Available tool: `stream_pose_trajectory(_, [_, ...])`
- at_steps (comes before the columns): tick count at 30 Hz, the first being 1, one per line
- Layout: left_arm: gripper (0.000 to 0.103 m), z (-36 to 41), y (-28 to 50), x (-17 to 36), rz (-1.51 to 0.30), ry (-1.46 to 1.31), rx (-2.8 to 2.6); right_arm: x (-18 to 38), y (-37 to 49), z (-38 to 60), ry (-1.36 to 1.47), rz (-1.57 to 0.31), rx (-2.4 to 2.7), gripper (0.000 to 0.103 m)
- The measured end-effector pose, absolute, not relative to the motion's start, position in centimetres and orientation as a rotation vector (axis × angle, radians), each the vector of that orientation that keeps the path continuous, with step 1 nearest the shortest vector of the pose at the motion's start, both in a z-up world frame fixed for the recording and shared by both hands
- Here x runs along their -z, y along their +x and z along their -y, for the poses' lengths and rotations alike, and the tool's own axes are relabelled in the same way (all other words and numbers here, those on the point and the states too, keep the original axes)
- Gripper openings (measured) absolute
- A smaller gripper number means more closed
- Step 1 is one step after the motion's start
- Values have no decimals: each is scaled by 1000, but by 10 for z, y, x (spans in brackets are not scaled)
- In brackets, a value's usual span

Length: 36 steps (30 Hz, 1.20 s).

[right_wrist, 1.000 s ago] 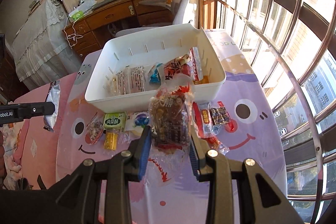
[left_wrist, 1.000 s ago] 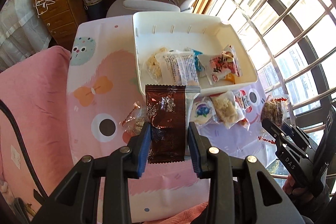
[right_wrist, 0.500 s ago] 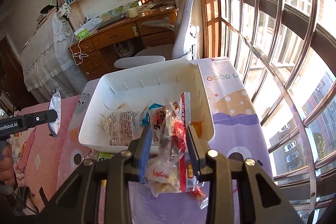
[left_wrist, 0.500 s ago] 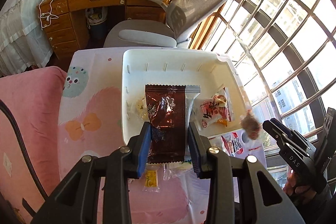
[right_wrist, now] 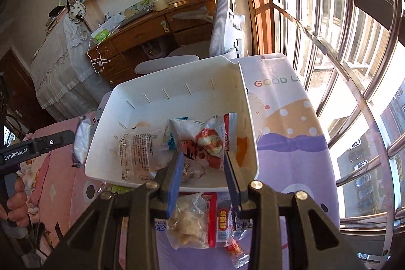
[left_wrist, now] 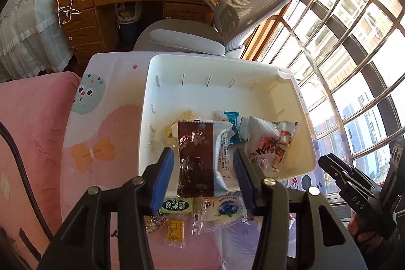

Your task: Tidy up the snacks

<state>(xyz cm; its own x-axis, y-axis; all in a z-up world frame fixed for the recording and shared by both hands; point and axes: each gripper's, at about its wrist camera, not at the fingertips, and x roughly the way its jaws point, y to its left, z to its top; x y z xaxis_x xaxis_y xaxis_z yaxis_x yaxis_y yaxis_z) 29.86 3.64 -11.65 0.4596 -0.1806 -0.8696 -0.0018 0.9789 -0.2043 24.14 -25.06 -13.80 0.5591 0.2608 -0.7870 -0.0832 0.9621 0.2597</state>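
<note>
Brown-and-silver snack packet upright between left tool pads, jaws spread wider than packet, gaps visible both sides; whether anything grips it cannot be told. Packet over near rim of white bin. Bin holds several wrapped snacks. Right tool apart, nothing between pads, over bin's near right corner. More snacks loose on cartoon-print worktop in front of bin. Grey office chair beyond.
</note>
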Motion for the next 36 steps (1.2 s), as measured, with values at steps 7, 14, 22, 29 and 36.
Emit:
stream_pose_trajectory(7, [58, -37, 293, 118, -1094, -194, 92, 141, 240, 256, 235, -976, -208, 34])
stream_pose_trajectory(14, [58, -51, 275, 111, -1078, -214, 73, 141, 236, 256, 271, -996, -220, 34])
stream_pose_trajectory(22, [58, -80, 246, 101, -1046, -228, 70, 135, 218, 244, 291, -1007, -206, 34])
stream_pose_trajectory(29, [61, -111, 217, 96, -1039, -225, 89, 131, 190, 224, 331, -1011, -167, 34])
stream_pose_trajectory(36, [62, -141, 193, 96, -1043, -219, 128, 132, 159, 191, 346, -1023, -142, 34])
